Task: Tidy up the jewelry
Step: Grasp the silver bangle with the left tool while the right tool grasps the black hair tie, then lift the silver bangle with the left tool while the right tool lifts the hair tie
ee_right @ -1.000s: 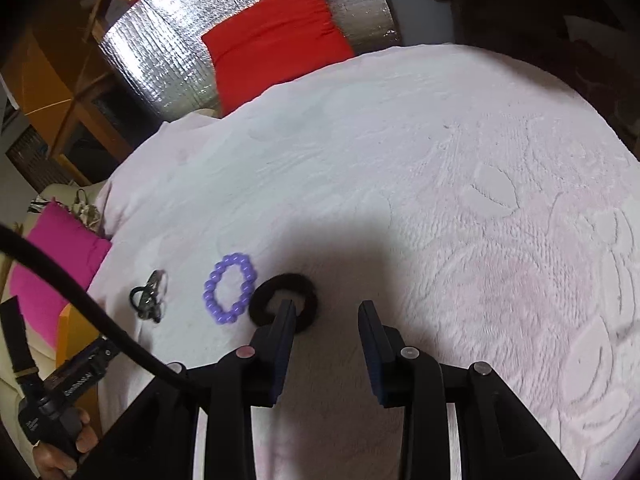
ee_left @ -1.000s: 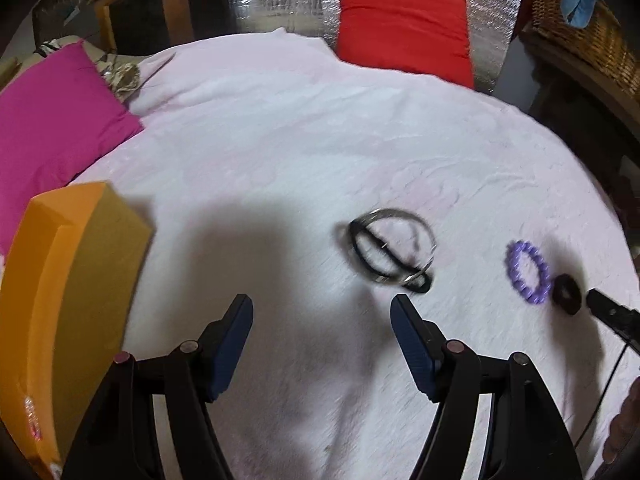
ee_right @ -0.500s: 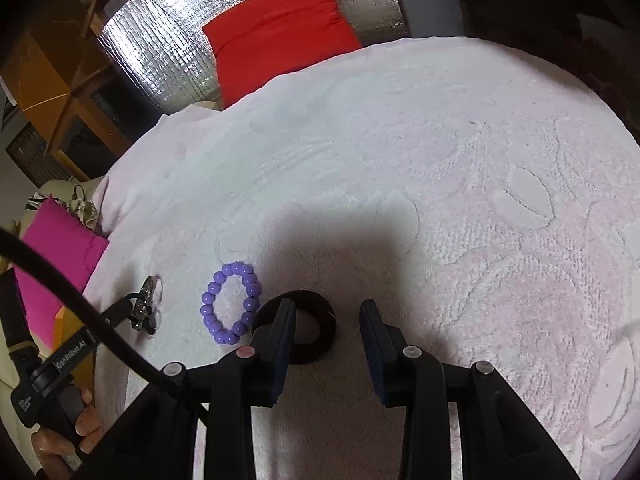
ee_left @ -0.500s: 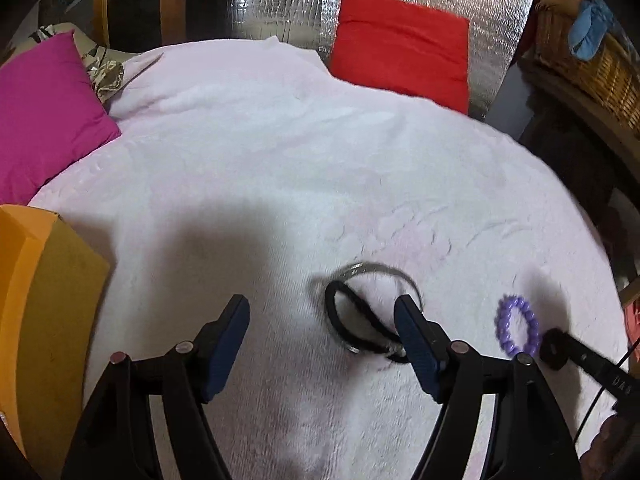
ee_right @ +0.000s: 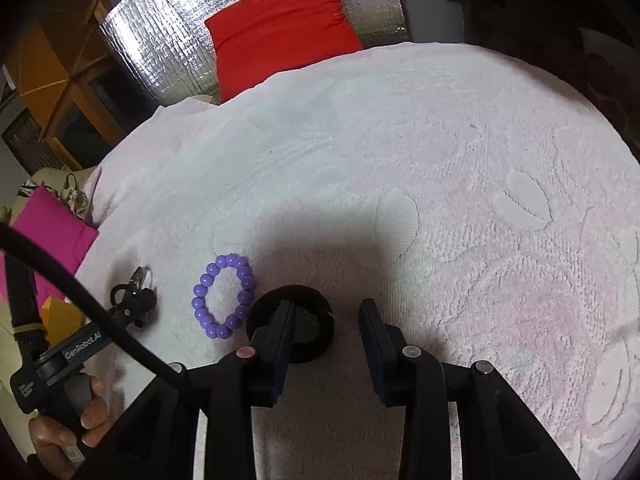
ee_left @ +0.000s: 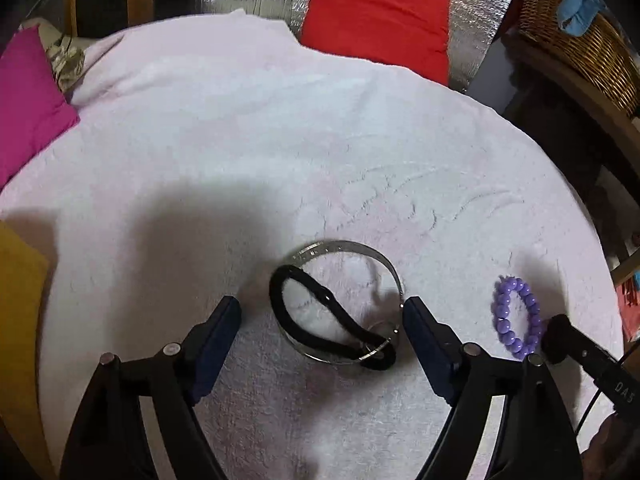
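Two grippers hang over the pink blanket (ee_left: 248, 128). Left gripper (ee_left: 322, 316), jaws just opened wider, straddles the silver bangle (ee_left: 372, 254) and black hair tie (ee_left: 316, 292), not pinching. Right gripper (ee_right: 326, 320) is open; its left finger covers the black ring (ee_right: 316, 300). Purple bead bracelet (ee_right: 224, 296) lies beside that ring. Beyond, bare blanket reaches the red pillow (ee_right: 280, 28).

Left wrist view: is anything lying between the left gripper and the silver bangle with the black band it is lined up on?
Nothing visible does. The left gripper, whose jaws have just been opening, straddles the silver bangle and black band, only bare white towel around them. The purple bead bracelet lies clear outside its right finger.
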The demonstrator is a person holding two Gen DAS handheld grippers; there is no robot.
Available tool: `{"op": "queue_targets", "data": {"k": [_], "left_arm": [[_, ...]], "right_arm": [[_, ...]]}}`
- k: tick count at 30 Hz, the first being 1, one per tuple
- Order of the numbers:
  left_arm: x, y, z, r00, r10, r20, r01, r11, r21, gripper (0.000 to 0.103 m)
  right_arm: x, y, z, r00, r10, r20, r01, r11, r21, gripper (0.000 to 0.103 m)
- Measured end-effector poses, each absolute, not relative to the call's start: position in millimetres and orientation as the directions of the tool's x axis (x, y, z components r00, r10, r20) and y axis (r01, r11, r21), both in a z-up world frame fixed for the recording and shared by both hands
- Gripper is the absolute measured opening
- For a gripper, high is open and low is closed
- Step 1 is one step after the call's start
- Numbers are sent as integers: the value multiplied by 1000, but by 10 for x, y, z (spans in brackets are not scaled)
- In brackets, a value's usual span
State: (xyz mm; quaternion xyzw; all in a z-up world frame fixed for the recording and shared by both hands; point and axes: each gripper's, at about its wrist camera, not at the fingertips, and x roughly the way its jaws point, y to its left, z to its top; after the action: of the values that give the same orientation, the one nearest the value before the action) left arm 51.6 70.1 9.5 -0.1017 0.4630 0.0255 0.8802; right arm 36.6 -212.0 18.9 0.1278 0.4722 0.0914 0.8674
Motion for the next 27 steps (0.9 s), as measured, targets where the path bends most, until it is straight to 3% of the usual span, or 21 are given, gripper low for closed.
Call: {"op": "queue_targets", "data": {"k": [3, 6, 18, 25, 27], "left_arm": [[494, 745, 104, 582, -68, -810, -144, 972, -185, 82], [486, 766, 126, 597, -69, -799, -140, 972, -188, 62], [181, 723, 394, 629, -79, -774, -88, 981, -171, 62], [-253, 628, 633, 670, -112, -734, -19, 986, -167, 62], [-354, 597, 699, 682, -138, -718, 13, 984, -177, 62]], "right_arm": [[362, -2098, 190, 542, 269, -796, -40, 955, 295, 37], [351, -2101, 188, 543, 268, -796, -40, 955, 294, 37], [335, -2094, 200, 547, 261, -796, -56, 959, 277, 37], [298, -2143, 198, 558, 248, -792, -84, 966, 243, 15], [271, -2190, 201, 561, 247, -790, -83, 966, 244, 13]]}}
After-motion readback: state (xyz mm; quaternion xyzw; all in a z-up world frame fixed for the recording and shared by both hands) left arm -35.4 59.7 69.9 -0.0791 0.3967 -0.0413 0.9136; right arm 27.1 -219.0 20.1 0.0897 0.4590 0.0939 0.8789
